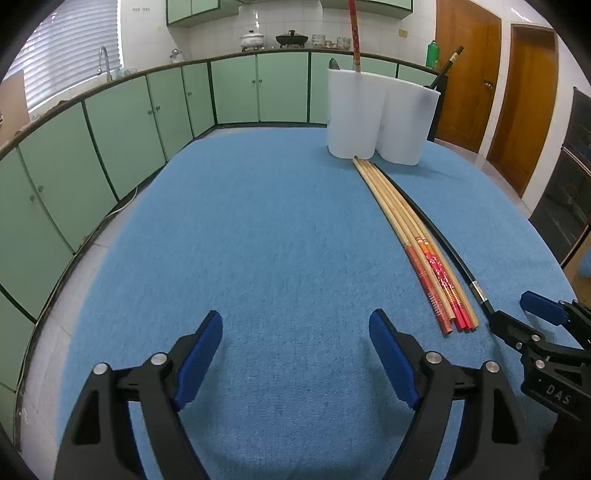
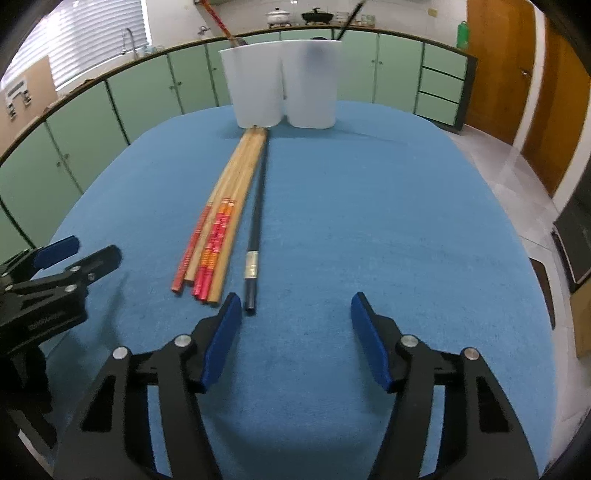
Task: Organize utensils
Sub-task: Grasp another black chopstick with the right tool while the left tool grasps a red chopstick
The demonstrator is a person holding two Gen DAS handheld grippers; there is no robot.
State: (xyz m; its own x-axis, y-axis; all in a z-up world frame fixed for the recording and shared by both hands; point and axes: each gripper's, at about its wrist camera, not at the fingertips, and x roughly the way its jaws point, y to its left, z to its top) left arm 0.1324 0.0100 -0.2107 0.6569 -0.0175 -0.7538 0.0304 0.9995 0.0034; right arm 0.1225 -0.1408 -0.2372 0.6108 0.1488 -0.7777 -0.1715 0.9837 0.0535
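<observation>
Right wrist view: right hand-held gripper (image 2: 295, 306) gapes empty; holder (image 2: 282, 85) hides chopstick (image 2: 345, 27) bottoms.

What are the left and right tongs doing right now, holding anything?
Left tongs: open, holding nothing.
Right tongs: open, holding nothing; the black chopstick lies just beyond the left fingertip.

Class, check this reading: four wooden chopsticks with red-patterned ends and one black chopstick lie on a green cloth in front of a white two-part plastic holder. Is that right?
Not quite: the cloth is blue, not green; the green belongs to the cabinets behind. The right wrist view shows this. The four wooden chopsticks with red-patterned ends, the black chopstick and the white two-part plastic holder are as stated.
</observation>
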